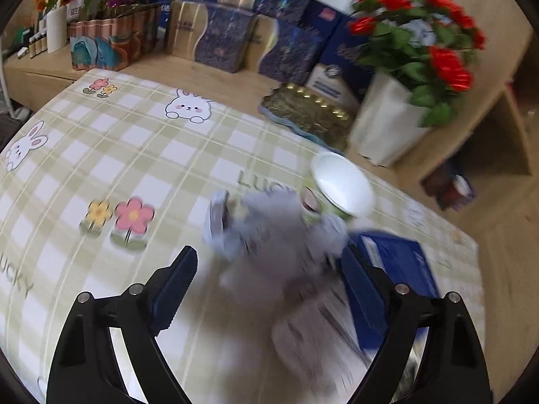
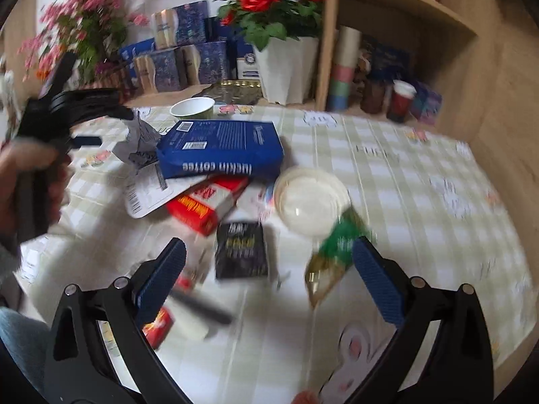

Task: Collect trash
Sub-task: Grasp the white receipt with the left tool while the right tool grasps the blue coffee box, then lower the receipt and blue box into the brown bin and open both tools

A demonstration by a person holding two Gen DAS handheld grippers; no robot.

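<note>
Trash lies on a checked tablecloth [image 2: 387, 175]. My left gripper [image 1: 269, 262] is open, its jaws on either side of a blurred crumpled grey wrapper [image 1: 273, 235] without gripping it. The blue coffee bag [image 1: 401, 266] lies just right of it. My right gripper [image 2: 269, 259] is open above a black packet [image 2: 241, 250], with a green-and-gold wrapper [image 2: 333, 256] by its right finger. In the right wrist view I see the blue coffee bag [image 2: 222, 149], a red box [image 2: 205, 202], a white lid [image 2: 310, 200], the grey wrapper [image 2: 141, 144] and the left gripper [image 2: 84, 141].
A green paper bowl [image 2: 193, 107] [image 1: 342, 185] stands behind the trash. A white pot of red flowers [image 1: 387, 121], gift boxes [image 1: 215, 40] and a gold tray [image 1: 306, 114] line the wooden ledge. A shelf with cups [image 2: 401, 101] stands at the right.
</note>
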